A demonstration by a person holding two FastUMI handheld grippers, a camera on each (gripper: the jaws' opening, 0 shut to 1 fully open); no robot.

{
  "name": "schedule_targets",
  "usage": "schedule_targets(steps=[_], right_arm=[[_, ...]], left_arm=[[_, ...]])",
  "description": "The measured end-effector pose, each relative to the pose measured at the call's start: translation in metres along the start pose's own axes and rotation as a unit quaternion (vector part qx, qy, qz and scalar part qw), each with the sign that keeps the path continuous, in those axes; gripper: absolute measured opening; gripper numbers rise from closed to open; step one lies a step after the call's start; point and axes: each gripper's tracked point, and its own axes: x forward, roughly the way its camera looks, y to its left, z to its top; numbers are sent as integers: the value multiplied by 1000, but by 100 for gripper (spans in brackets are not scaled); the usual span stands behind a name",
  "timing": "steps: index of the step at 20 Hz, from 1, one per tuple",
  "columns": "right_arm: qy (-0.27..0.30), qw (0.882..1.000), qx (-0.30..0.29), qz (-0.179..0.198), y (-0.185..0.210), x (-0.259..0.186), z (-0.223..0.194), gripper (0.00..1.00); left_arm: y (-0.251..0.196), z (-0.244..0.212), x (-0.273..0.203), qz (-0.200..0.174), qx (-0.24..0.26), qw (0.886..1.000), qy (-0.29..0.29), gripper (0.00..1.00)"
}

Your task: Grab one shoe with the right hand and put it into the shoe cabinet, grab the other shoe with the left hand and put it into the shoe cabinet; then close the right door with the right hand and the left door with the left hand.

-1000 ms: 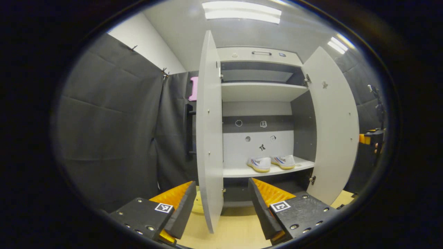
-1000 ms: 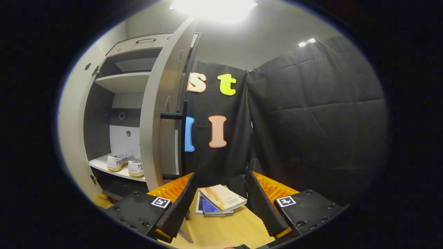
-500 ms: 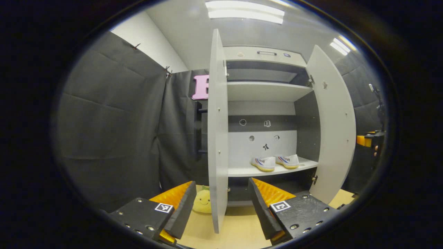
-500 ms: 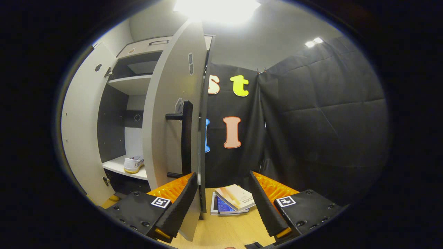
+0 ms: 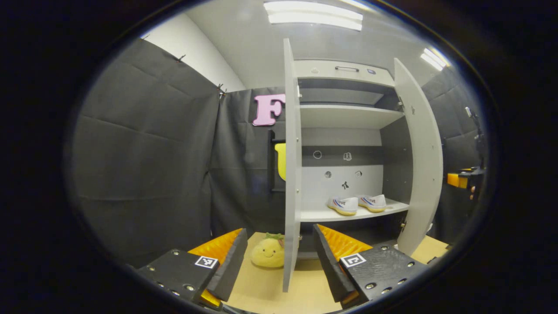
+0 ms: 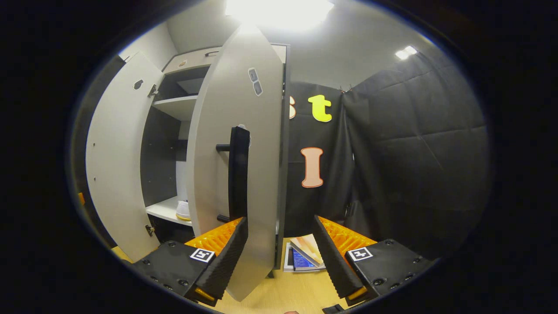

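light: bright white ceiling light panels (image 5: 314, 11), evenly lit | glare: blown-out ceiling lamp (image 6: 279, 8) in right gripper view | shadow: dim grey cabinet interior | focus: sharp | distortion: fisheye bends straight edges near rim

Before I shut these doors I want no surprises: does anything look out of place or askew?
Nothing stands out. Both shoes sit side by side, upright, on the cabinet's lower shelf, and neither pokes past its front edge. Both doors stand open. A yellow plush toy sits outside, beside the left door.

Black quilted cloth walls (image 5: 144, 157) on both sides, white ceiling with bright strip lights (image 5: 314, 11). Pale wooden floor (image 5: 261, 292) below, yellow plush toy (image 5: 268, 253) and stacked books (image 6: 305, 257) lying on it.
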Motion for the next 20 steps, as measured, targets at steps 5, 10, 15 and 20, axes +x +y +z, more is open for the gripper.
schedule_targets(steps=[5, 10, 15, 20], right_arm=[[-2, 1000, -5, 30, 25, 9, 1, 92], [-21, 999, -7, 38, 34, 3, 9, 96], [-26, 999, -2, 28, 16, -9, 10, 98], [-13, 1000, -1, 0, -16, -19, -3, 96]], left_arm=[[15, -1, -2, 18, 1, 1000, 3, 87], [41, 8, 7, 42, 6, 999, 1, 87], [71, 29, 36, 74, 10, 997, -11, 86], [95, 41, 76, 102, 15, 994, -18, 86]])
